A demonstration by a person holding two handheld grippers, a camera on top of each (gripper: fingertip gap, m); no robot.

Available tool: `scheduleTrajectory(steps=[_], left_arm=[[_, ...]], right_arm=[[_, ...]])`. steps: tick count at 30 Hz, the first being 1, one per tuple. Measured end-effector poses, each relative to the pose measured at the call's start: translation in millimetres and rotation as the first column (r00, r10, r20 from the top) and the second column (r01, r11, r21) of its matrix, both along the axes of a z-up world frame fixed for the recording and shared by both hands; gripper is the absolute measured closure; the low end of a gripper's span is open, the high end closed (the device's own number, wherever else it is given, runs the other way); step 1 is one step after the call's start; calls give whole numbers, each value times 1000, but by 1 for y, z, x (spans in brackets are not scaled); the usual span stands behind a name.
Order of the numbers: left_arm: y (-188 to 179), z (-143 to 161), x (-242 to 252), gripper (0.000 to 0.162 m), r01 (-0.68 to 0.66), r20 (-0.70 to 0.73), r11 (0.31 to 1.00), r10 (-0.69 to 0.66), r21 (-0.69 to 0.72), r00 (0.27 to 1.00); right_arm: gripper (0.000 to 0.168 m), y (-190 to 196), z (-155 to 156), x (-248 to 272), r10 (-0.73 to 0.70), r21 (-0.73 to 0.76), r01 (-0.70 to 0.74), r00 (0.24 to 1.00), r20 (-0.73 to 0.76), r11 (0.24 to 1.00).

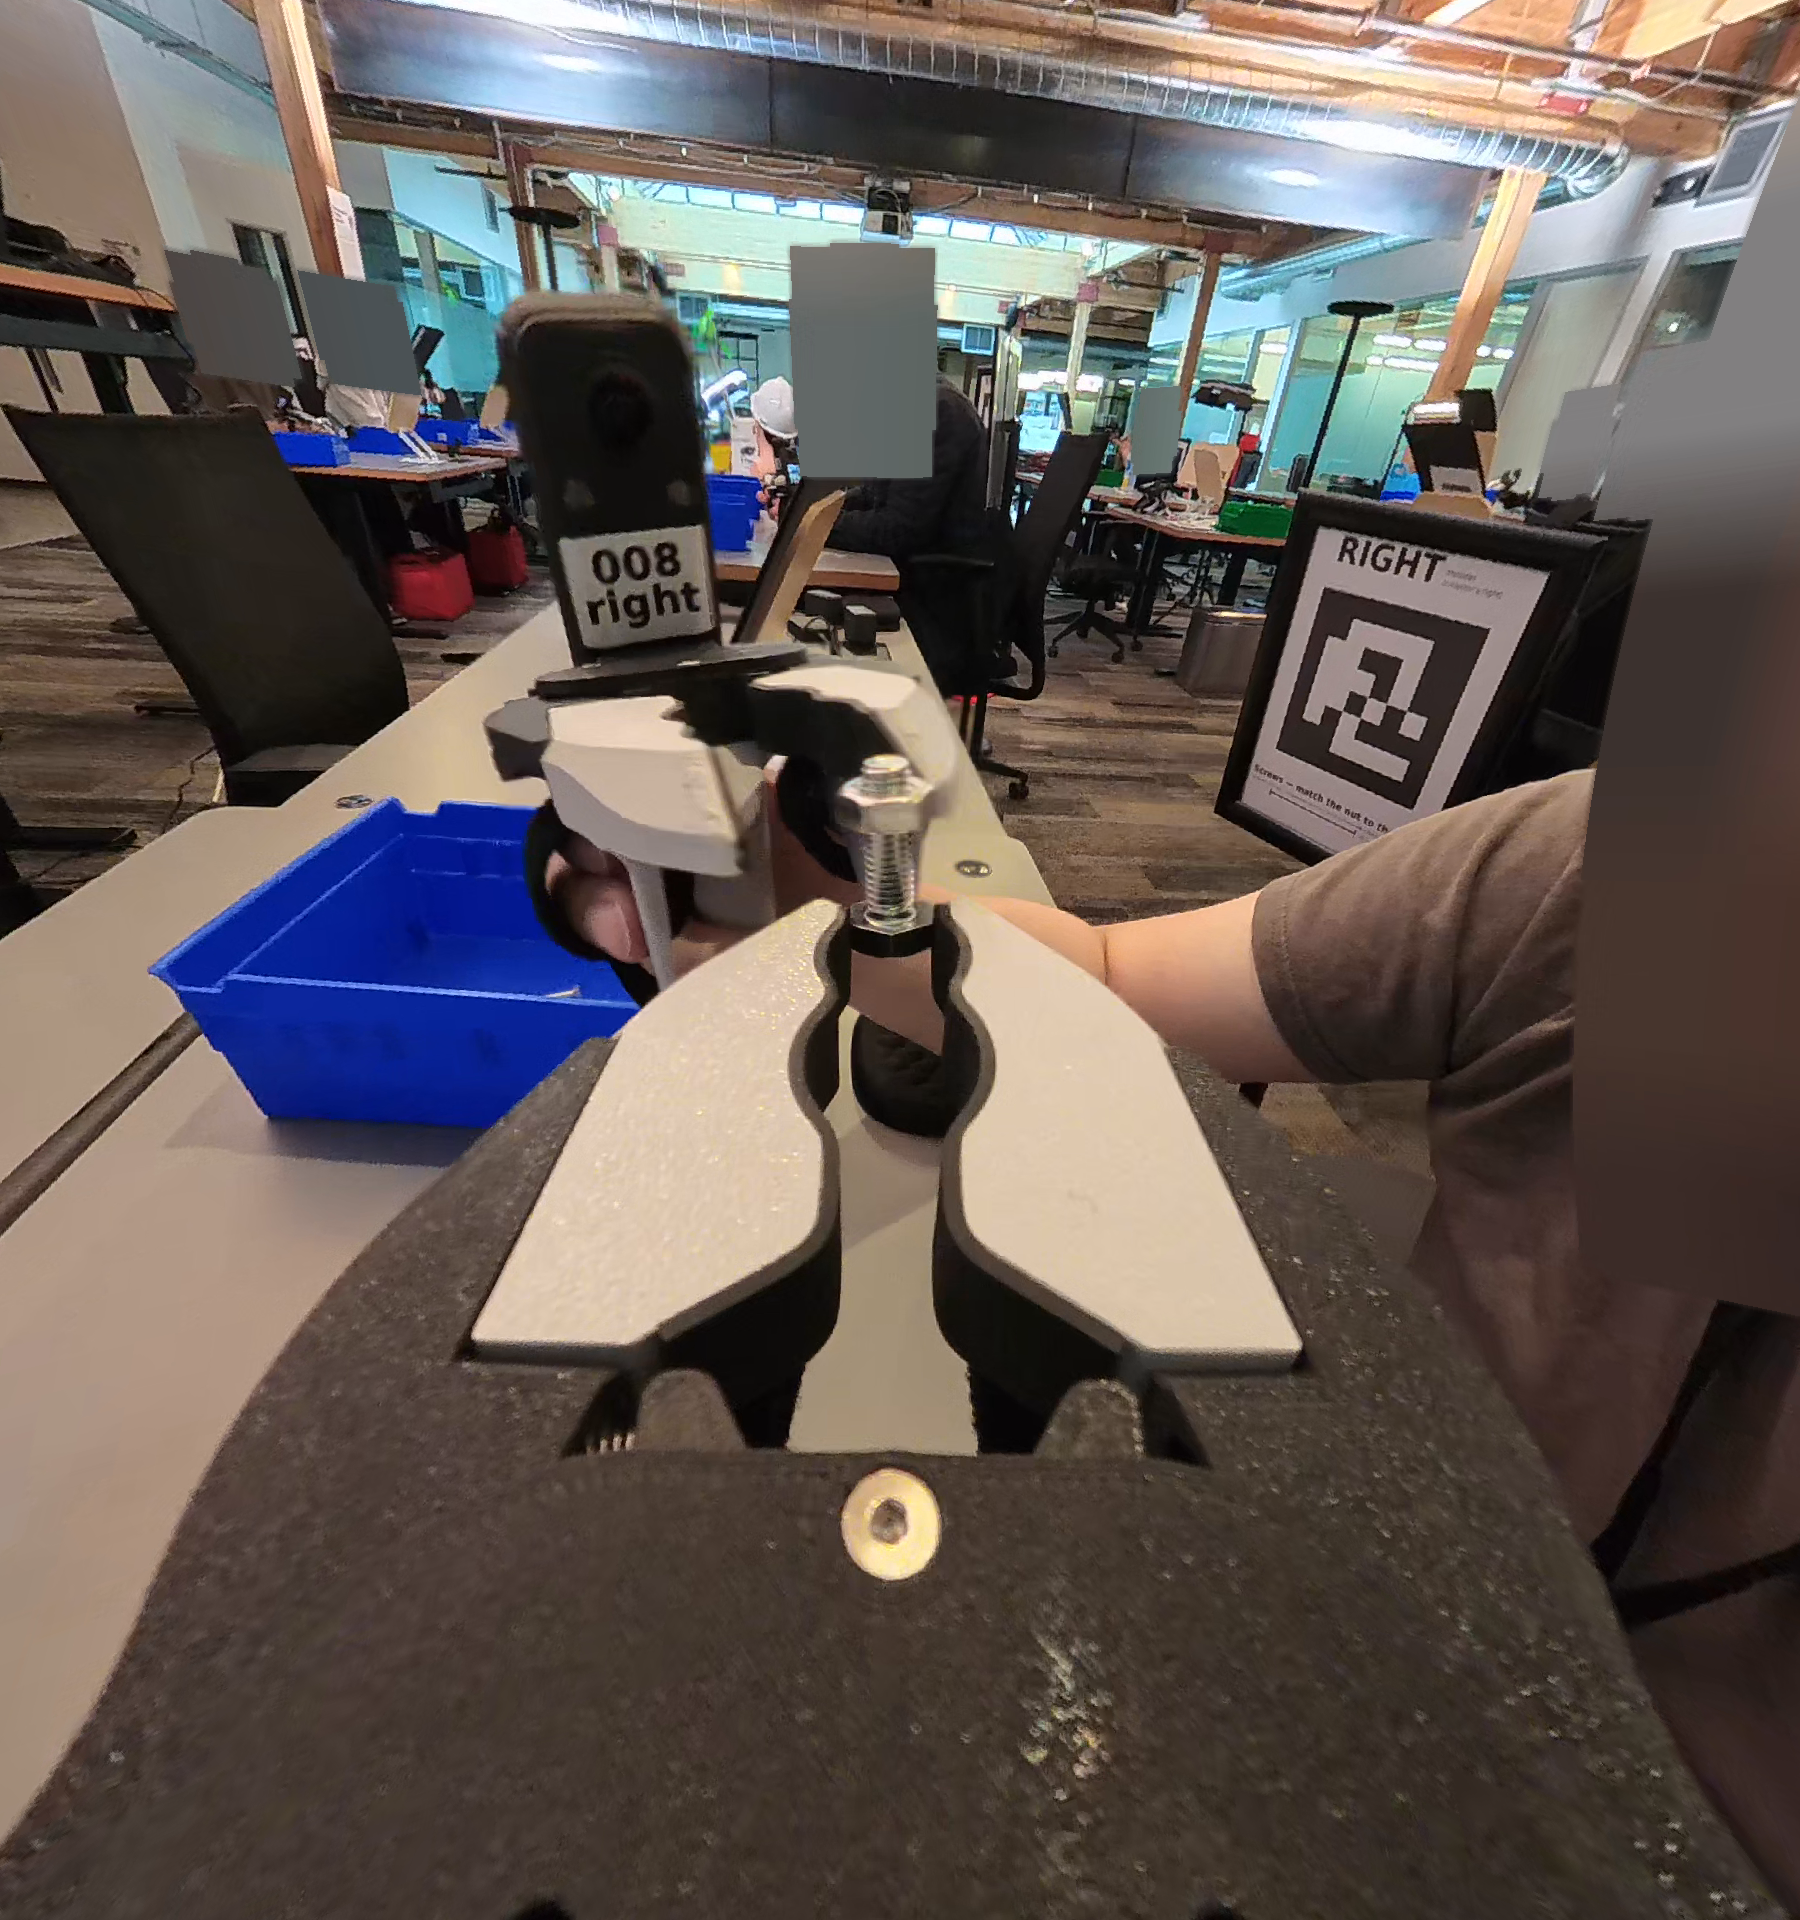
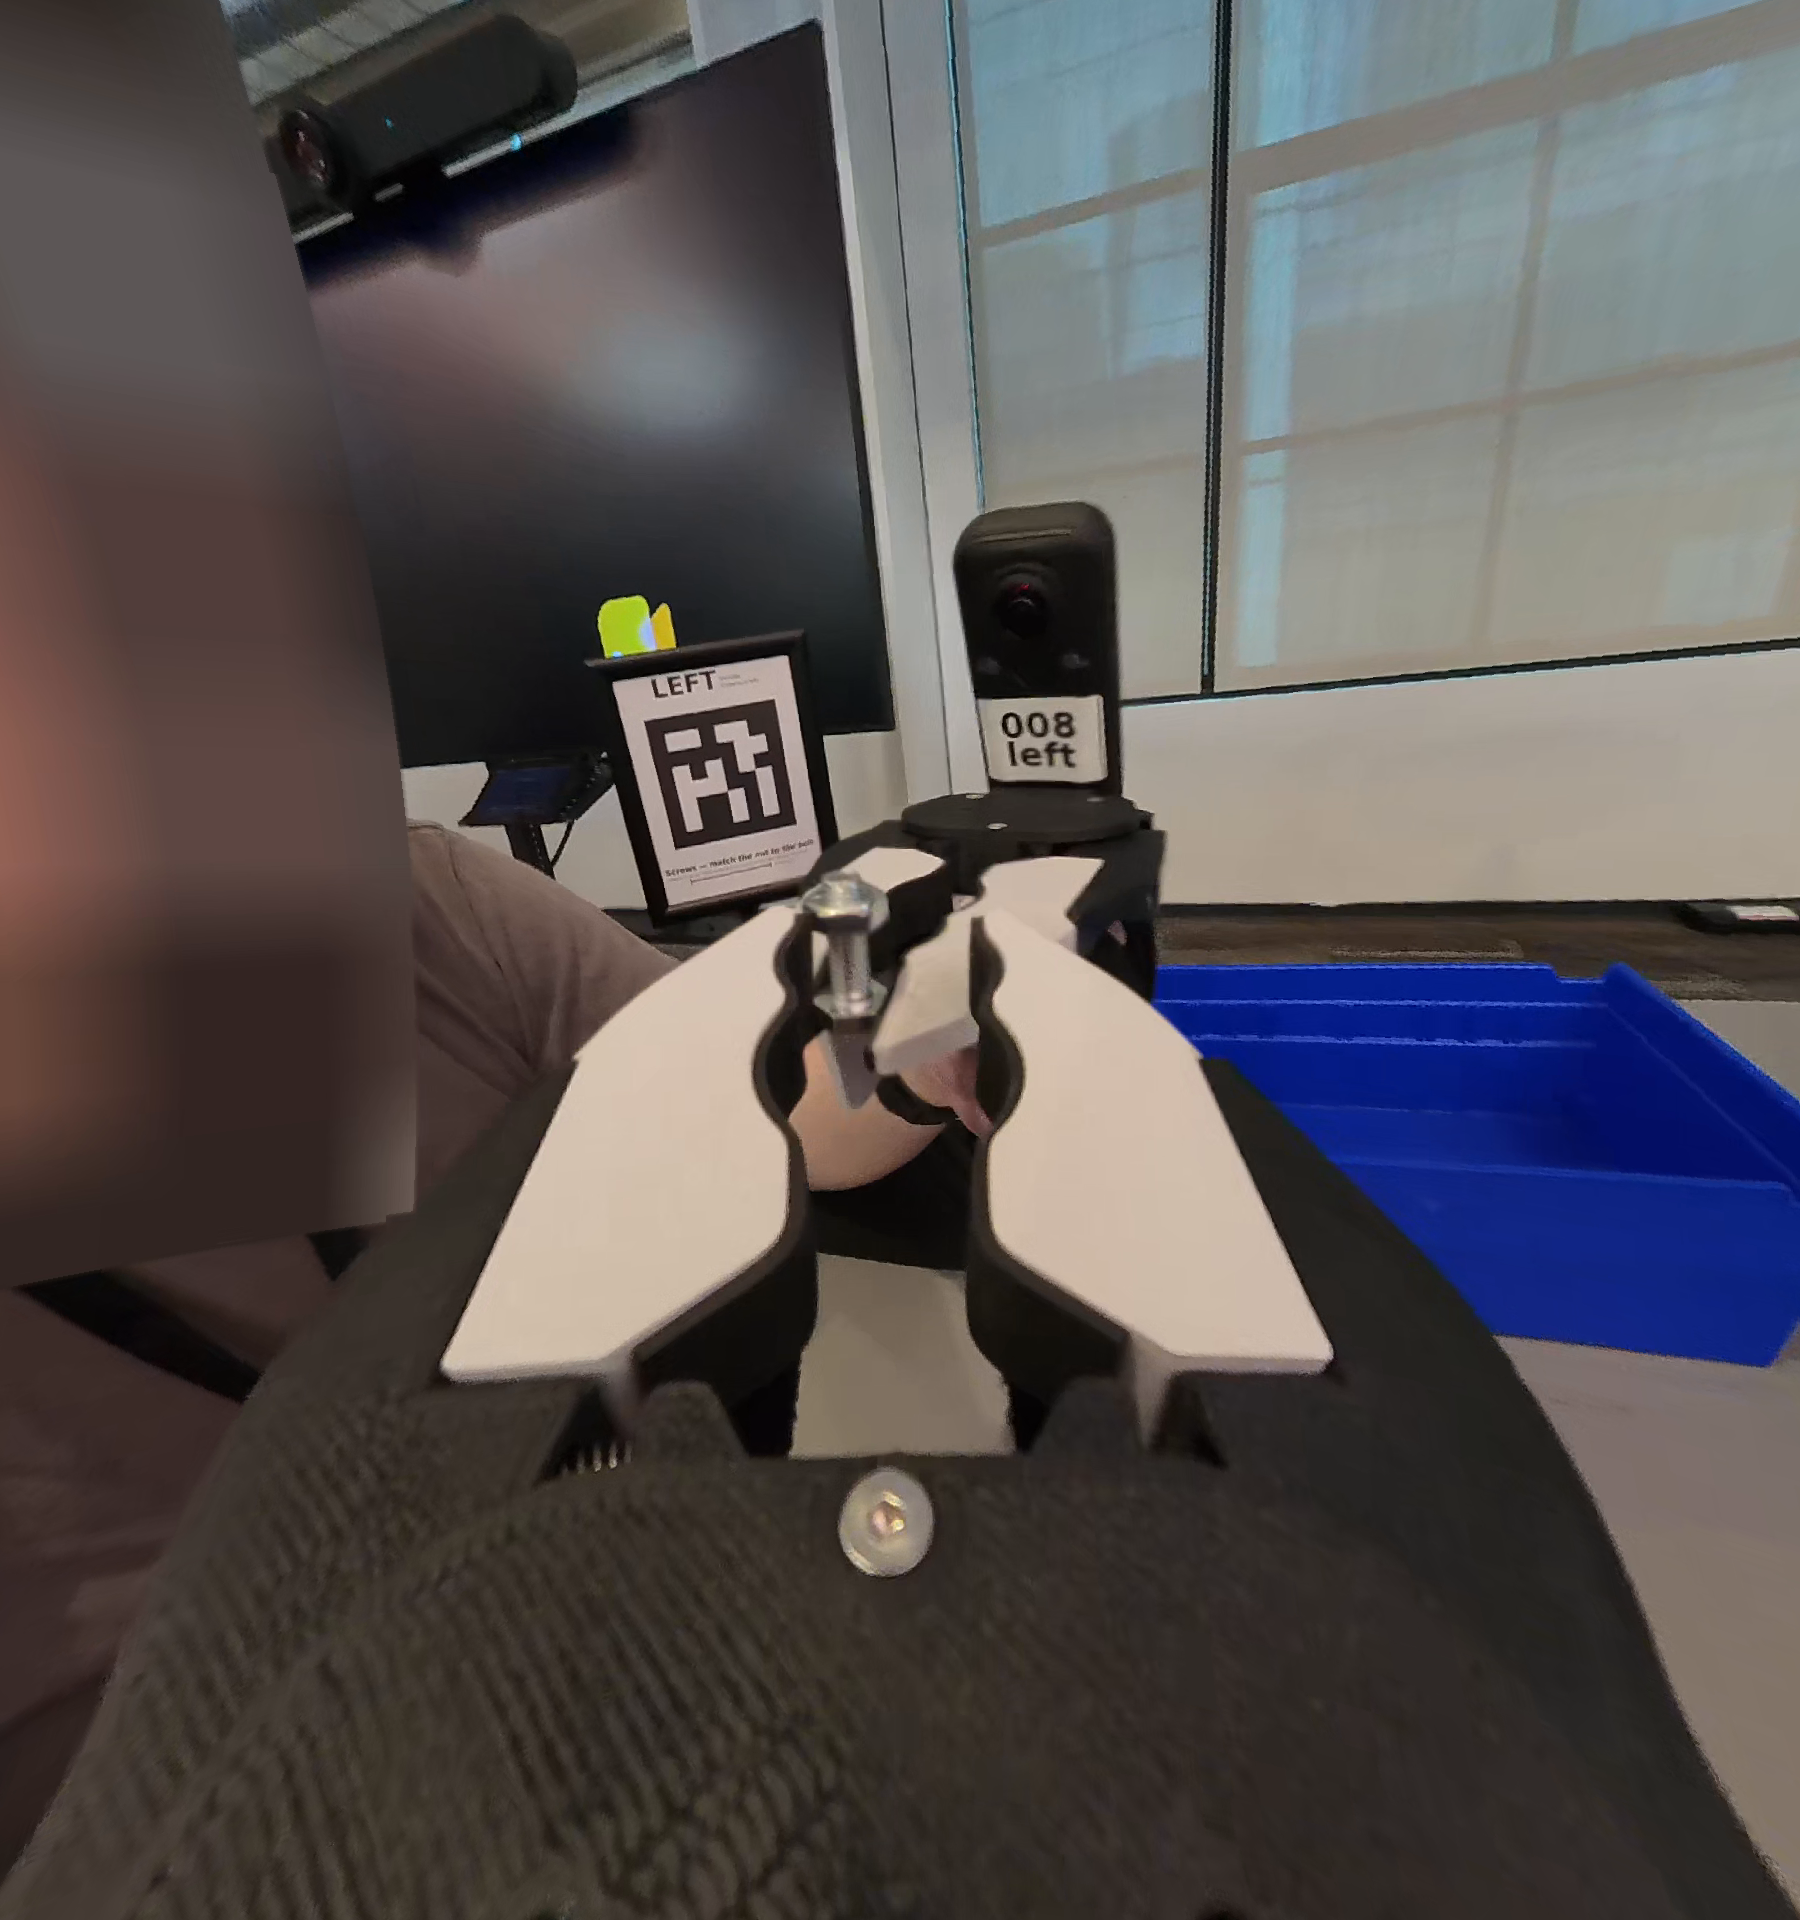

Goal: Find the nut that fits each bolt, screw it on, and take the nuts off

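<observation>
A silver bolt (image 1: 883, 868) stands upright in the air. My left gripper (image 1: 891, 925) is shut on its head at the bottom. A silver nut (image 1: 883, 795) sits near the top of the thread. My right gripper (image 1: 834, 821) faces the left one. Its jaws stand apart around the nut, which lies against one finger with a gap to the other. In the right wrist view my right gripper (image 2: 880, 935) shows the bolt (image 2: 842, 961) and nut (image 2: 842, 904) beside its left finger. The left gripper (image 2: 875, 1044) holds the bolt from beyond.
A blue bin (image 1: 356, 997) stands on the grey table (image 1: 96, 1351) to the left; it also shows in the right wrist view (image 2: 1498, 1143). A small metal piece (image 1: 563, 992) lies in it. Framed marker signs (image 1: 1384, 675) (image 2: 724, 790) stand off the table. A person's arm (image 1: 1239, 987) reaches in. My two grippers' fingertips are within a few centimetres of each other.
</observation>
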State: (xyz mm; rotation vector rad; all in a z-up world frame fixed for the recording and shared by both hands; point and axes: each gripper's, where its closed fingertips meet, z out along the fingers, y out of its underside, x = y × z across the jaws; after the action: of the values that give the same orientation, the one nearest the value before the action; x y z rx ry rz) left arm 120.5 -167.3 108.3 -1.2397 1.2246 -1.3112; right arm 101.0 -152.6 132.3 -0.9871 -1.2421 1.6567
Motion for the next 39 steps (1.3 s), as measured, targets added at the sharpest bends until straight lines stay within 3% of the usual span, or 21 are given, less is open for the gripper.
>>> scheduleTrajectory(steps=[3,6,10,14,17,23,30,34,39], left_arm=[[2,4,-4,148,-10,11,1000,10,2,1000],[2,2,-3,148,-13,5,1000,13,4,1000],[1,-2,1,148,-4,-6,1000,4,0,1000],[0,0,1,148,-15,-2,1000,15,7,1000],[0,6,-4,148,-1,24,1000,1,-12,1000],[-1,2,0,148,-1,0,1000,1,4,1000],[-1,7,-4,148,-4,20,1000,4,1,1000],[0,4,-2,148,-16,1,1000,16,16,1000],[-2,0,2,148,-3,-8,1000,3,10,1000]], right_arm=[[145,16,3,9,-52,-37,52,999,-7,998],[142,1,11,10,7,-20,-7,1000,-31,1000],[140,-13,5,-6,-17,46,17,1000,8,999],[137,0,2,-1,-31,15,31,999,11,999],[144,14,5,8,-69,-24,68,998,-1,997],[140,-11,7,-4,-19,26,19,1000,4,999],[145,14,7,8,-74,-29,73,997,-17,997],[143,0,13,8,-18,-21,17,999,-34,1000],[141,-7,8,-3,-52,33,52,999,-1,998]])
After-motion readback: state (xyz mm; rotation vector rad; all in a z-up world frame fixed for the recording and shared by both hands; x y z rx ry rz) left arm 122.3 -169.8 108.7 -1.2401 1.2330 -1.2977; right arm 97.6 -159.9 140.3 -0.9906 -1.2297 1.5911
